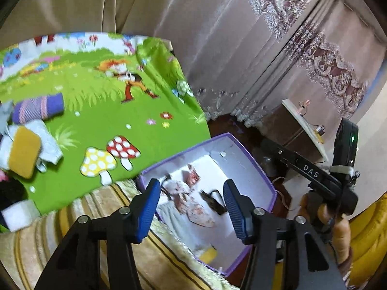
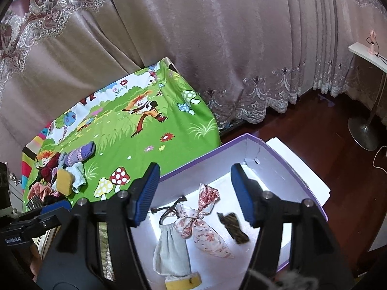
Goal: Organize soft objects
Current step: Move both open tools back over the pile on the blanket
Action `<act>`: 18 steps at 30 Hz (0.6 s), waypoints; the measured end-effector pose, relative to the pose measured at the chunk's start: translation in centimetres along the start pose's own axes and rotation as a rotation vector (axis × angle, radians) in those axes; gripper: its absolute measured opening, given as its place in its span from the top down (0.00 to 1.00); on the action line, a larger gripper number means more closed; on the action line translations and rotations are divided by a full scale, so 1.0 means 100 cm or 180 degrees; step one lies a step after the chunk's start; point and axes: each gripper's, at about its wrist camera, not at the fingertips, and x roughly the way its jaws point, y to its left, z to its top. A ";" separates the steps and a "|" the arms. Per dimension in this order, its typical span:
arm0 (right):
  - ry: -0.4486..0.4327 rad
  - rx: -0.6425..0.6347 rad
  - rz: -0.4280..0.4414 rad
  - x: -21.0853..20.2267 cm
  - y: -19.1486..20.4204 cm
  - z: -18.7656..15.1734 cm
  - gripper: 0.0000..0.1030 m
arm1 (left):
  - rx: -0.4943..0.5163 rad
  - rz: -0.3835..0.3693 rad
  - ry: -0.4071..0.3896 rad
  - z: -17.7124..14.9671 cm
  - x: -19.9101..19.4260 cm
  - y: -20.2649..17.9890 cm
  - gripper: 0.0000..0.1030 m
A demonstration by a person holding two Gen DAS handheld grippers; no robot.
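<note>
Both claws are empty with their jaws apart: your left claw (image 1: 192,207) and right claw (image 2: 196,193) hang over the purple box (image 2: 285,154). The box already holds a floral scarf (image 2: 205,227), a grey pouch (image 2: 169,251) and a yellow sponge (image 2: 183,282). I judge you are between placements. Next, reach for the pile on the cartoon mat (image 1: 108,125): the yellow sponge (image 1: 24,154) and the purple rolled cloth (image 1: 38,108).

Purple-rimmed white box (image 2: 244,145); floral scarf (image 2: 205,220)
</note>
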 end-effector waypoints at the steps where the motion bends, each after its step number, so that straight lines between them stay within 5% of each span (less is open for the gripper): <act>1: 0.0002 -0.0013 0.0012 0.000 0.002 0.000 0.37 | 0.0040 0.0025 -0.0015 0.000 -0.001 -0.001 0.45; 12: 0.0059 -0.0250 0.0131 0.003 0.034 -0.004 0.37 | 0.0258 0.0218 -0.0034 -0.008 -0.021 0.010 0.45; 18: 0.0110 -0.0372 0.0383 0.002 0.061 -0.008 0.37 | 0.0027 0.0289 -0.0091 -0.016 -0.044 0.042 0.45</act>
